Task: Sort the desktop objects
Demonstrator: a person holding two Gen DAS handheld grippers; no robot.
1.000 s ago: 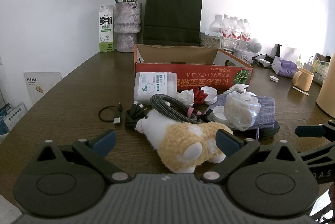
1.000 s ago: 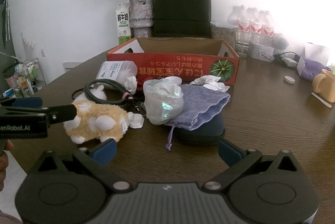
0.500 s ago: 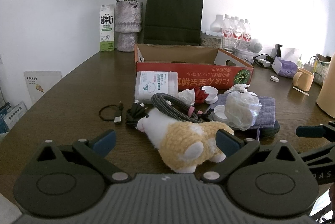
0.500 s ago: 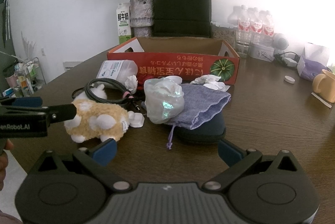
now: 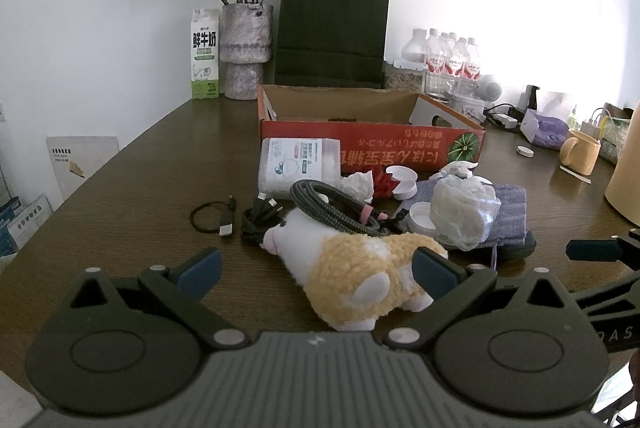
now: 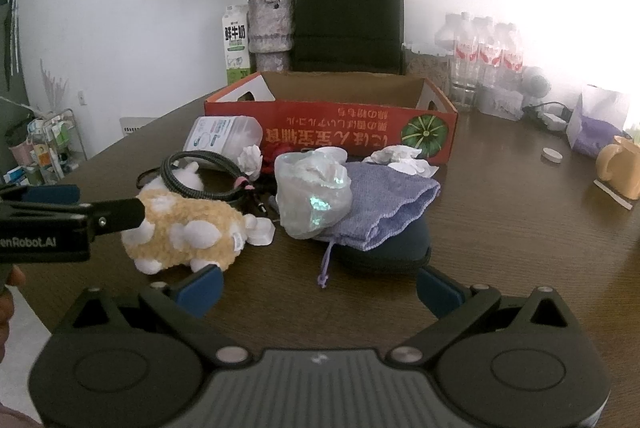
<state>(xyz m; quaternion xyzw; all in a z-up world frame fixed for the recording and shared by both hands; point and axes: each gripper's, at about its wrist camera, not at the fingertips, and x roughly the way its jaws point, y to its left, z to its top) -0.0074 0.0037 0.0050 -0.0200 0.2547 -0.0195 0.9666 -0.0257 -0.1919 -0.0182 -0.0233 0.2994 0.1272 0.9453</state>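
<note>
Both grippers poised over cluttered dark wooden counter (image 5: 132, 188).
Left gripper (image 5: 316, 266) jaws wide around the tan-and-white plush sheep (image 5: 352, 268), seemingly untouched; right gripper (image 6: 318, 286) jaws wide, empty.

A tan-and-white plush toy (image 5: 352, 268), lilac pouch (image 6: 384, 204), red box (image 5: 372, 144) with green pumpkin print.
</note>
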